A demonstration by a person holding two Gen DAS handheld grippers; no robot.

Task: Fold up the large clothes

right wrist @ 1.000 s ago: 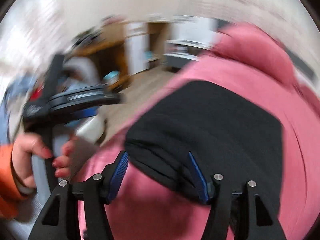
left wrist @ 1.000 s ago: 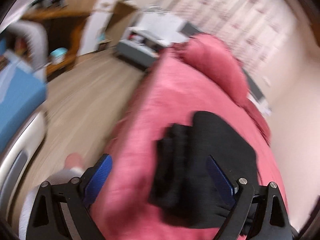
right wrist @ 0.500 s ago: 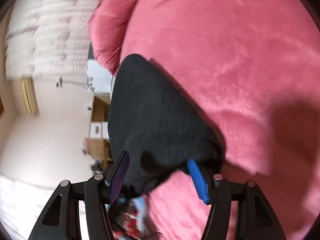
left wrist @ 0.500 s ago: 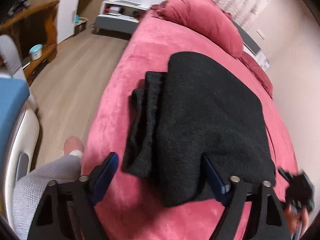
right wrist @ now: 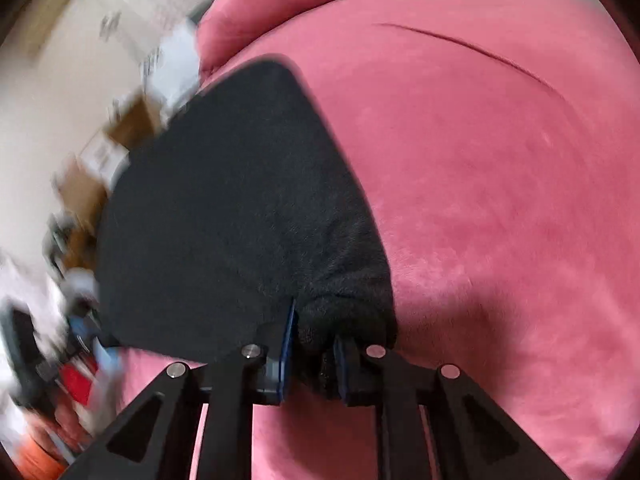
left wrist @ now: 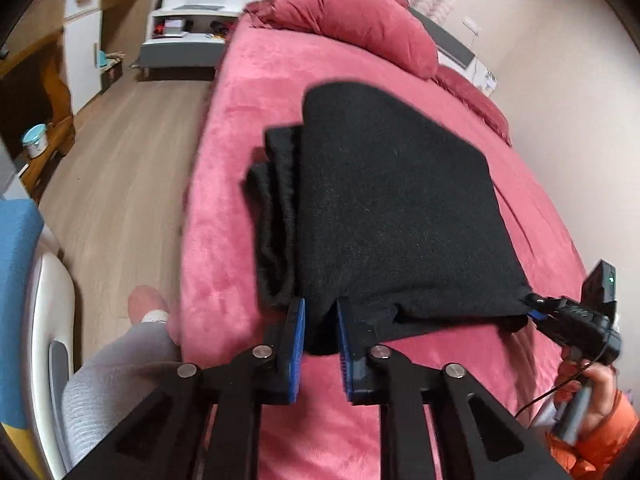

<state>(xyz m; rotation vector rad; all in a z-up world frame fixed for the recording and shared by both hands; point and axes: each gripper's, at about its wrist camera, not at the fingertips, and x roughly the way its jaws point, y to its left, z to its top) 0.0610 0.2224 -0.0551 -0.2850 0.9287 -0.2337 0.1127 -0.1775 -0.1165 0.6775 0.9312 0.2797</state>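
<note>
Black folded garment is lying on the pink bedspread; left gripper and right gripper, jaws having just been closing, are pinching its near edge at opposite corners.

We count one black garment, one bed, two pillows, and two grippers.

1. The black garment is seen as matt, fuzzy knitted cloth.
2. The bed is covered in soft pink plush with a slight sheen.
3. The floor is finished in smooth pale wood.
</note>
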